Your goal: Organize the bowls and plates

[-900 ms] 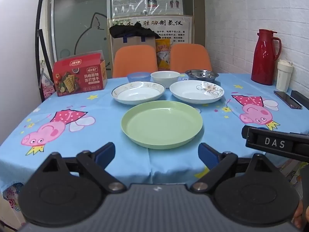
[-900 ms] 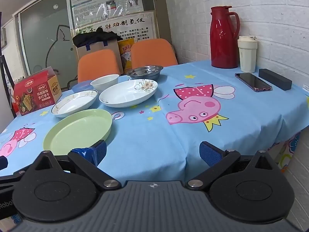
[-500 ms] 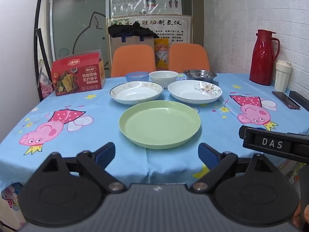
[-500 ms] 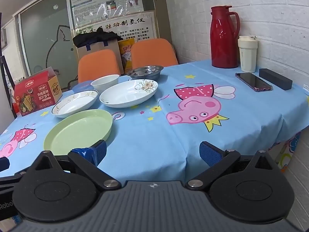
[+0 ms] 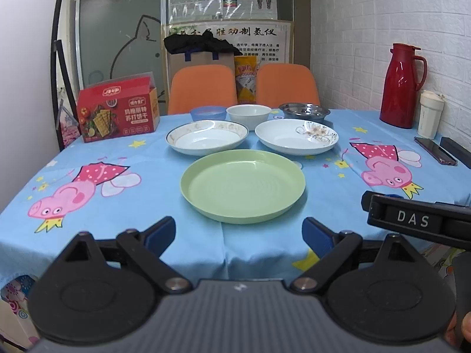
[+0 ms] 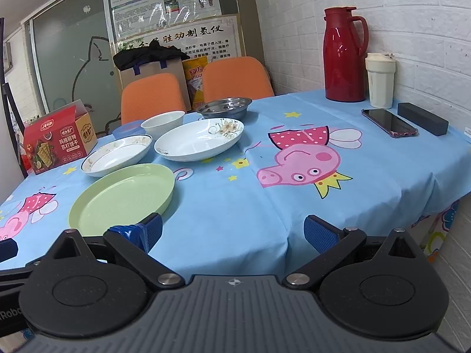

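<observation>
A green plate (image 5: 243, 185) (image 6: 122, 195) lies nearest on the table. Behind it are a gold-rimmed white plate (image 5: 207, 139) (image 6: 117, 154) at left and a flowered white plate (image 5: 295, 138) (image 6: 200, 141) at right. Further back stand a blue bowl (image 5: 207, 113) (image 6: 128, 128), a white bowl (image 5: 248, 114) (image 6: 163, 122) and a steel bowl (image 5: 304, 110) (image 6: 225, 107). My left gripper (image 5: 238, 234) is open and empty at the near table edge, in front of the green plate. My right gripper (image 6: 232, 232) is open and empty, to the right of the green plate.
A red cracker box (image 5: 117, 108) stands at the back left. A red thermos (image 6: 344, 56), a cream cup (image 6: 379, 81), a phone (image 6: 388, 122) and a black case (image 6: 422, 117) sit along the right wall. Two orange chairs (image 5: 203, 88) stand behind the table.
The left wrist view has shifted slightly; the dishes sit a little further left and higher in it. The right gripper has hardly moved. No dish has moved.
</observation>
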